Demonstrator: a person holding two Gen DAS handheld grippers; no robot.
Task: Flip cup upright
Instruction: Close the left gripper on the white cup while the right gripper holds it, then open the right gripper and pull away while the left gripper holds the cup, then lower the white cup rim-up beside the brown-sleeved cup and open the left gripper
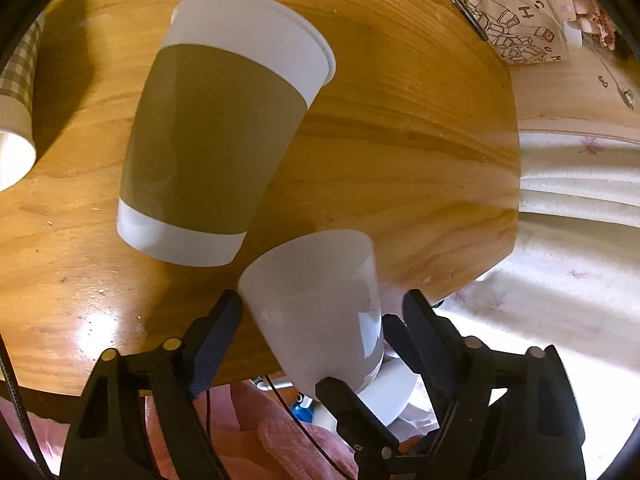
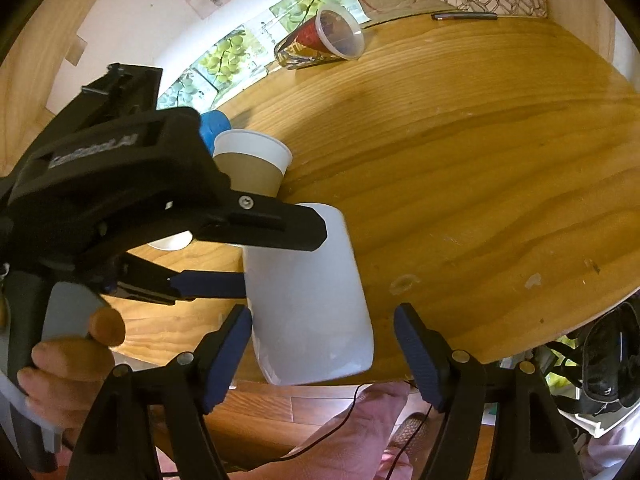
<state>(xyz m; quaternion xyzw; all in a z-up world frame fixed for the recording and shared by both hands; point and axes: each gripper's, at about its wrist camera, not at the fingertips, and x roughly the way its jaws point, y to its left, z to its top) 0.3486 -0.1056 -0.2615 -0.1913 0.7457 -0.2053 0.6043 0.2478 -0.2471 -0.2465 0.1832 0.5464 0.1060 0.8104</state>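
A plain white cup (image 1: 316, 304) is held tilted above the near edge of the wooden table (image 1: 400, 140). It also shows in the right wrist view (image 2: 308, 300). My left gripper (image 1: 320, 308) is open around it in its own view, its fingers (image 1: 218, 336) standing apart from the cup's sides. In the right wrist view the left gripper (image 2: 256, 256) reaches in from the left, one finger over the cup's top and one against its side. My right gripper (image 2: 322, 344) is open, its pads either side of the cup without touching.
A brown-banded paper cup (image 1: 216, 136) stands on the table beyond the white cup, also in the right wrist view (image 2: 252, 164). A checkered cup (image 1: 16, 100) is at far left. A clear plastic cup (image 2: 324, 36) lies at the back. A pen (image 2: 464, 16) lies by the wall.
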